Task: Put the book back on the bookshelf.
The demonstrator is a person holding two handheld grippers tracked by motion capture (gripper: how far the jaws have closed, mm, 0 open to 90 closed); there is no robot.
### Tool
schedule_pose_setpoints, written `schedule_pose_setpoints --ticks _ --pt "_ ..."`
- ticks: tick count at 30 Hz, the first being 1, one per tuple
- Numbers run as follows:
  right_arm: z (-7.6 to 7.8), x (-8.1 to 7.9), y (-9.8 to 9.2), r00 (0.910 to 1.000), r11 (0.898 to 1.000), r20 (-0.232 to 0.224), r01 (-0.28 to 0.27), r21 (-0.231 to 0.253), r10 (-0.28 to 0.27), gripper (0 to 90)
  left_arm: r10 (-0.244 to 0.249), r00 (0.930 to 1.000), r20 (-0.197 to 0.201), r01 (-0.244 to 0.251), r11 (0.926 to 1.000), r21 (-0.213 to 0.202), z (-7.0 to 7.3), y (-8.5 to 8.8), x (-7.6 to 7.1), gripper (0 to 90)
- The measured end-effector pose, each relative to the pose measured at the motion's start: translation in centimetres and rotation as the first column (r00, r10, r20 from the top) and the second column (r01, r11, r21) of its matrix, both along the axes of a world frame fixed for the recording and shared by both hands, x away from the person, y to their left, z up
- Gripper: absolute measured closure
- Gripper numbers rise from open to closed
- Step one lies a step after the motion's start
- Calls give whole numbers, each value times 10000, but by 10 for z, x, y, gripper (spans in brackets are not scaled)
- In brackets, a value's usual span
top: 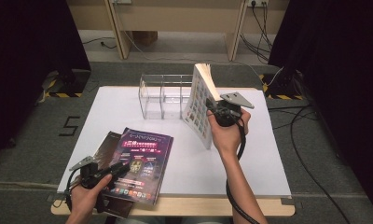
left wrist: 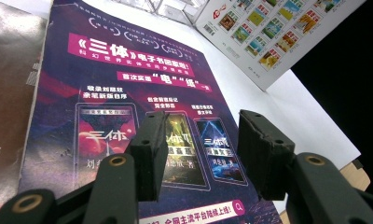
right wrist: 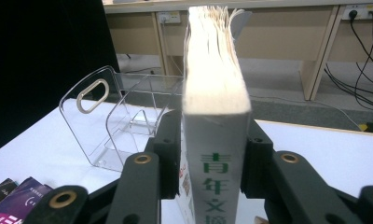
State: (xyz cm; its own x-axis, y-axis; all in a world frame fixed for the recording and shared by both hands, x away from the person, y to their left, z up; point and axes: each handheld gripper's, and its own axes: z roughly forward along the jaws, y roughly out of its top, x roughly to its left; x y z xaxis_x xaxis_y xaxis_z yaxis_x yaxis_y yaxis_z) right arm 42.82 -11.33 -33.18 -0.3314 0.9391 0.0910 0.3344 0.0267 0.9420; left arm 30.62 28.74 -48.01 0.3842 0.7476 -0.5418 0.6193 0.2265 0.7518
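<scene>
Lighting: even, overhead, bright on the white desk; dark curtains at both sides. Shadows soft. Book's page edges overexposed and blurred. Gripper views wide-angle, edges bent.

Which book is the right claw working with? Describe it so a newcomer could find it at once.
On the white table, look just right of the clear acrylic rack. There a thick white book stands upright on its edge between the right claw's jaws. Its cover shows a grid of small coloured pictures, whereas the dark purple magazine lies flat.
</scene>
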Motion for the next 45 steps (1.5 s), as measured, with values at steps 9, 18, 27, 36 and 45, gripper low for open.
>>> schedule_pose_setpoints --ticks 9,18,27,36,45 --pt "4 7 -3 9997 9994 -136 -191 287 195 576 -19 10000 0 19 10000 -14 0 0 0 520" --pt "10 13 -3 9998 9997 -175 126 199 -123 663 2 10000 -14 -2 10000 -29 0 2 0 520" --pt "12 13 -4 9994 9991 15 359 241 -360 684 -20 10000 -56 20 10000 -48 -1 1 1 520" --pt "11 18 -2 9996 9997 -198 215 -86 -216 740 -59 10000 -51 59 10000 1 -1 1 1 522" --pt "12 19 0 10000 10000 36 -31 -73 31 746 -31 10000 -72 31 10000 -34 -1 2 1 526"
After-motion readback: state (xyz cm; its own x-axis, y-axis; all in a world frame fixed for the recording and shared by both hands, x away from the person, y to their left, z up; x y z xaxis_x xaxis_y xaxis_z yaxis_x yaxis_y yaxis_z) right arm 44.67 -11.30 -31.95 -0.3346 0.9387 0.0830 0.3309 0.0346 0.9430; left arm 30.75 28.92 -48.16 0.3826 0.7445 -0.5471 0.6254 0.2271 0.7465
